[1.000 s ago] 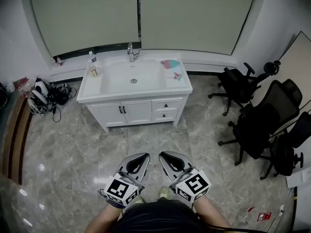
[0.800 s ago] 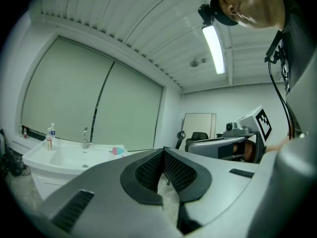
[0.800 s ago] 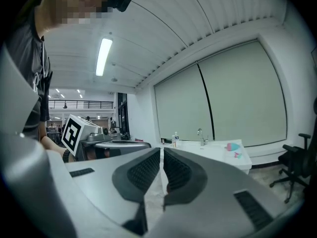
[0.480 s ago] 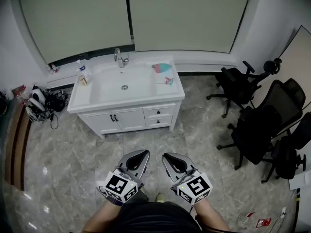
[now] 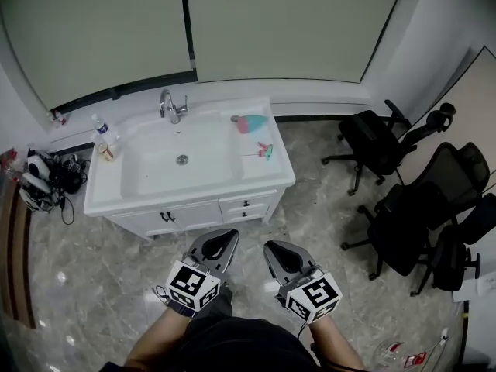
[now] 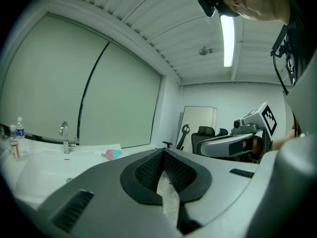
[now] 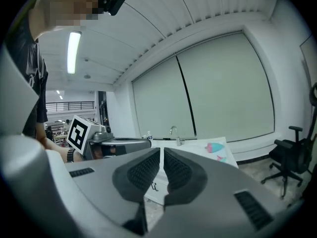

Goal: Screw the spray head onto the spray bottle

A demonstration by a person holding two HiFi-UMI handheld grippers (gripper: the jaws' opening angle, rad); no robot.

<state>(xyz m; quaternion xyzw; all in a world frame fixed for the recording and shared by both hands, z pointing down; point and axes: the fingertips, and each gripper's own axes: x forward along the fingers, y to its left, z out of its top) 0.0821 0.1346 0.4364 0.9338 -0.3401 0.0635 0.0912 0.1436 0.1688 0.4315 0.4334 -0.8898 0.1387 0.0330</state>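
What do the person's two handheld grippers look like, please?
Both the left gripper and right gripper are grey shells with black textured pads; each carries a white cube with black square markers. The person wears a dark top.

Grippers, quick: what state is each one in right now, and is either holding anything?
Left gripper: closed, nothing between its jaws.
Right gripper: closed, nothing between its jaws.
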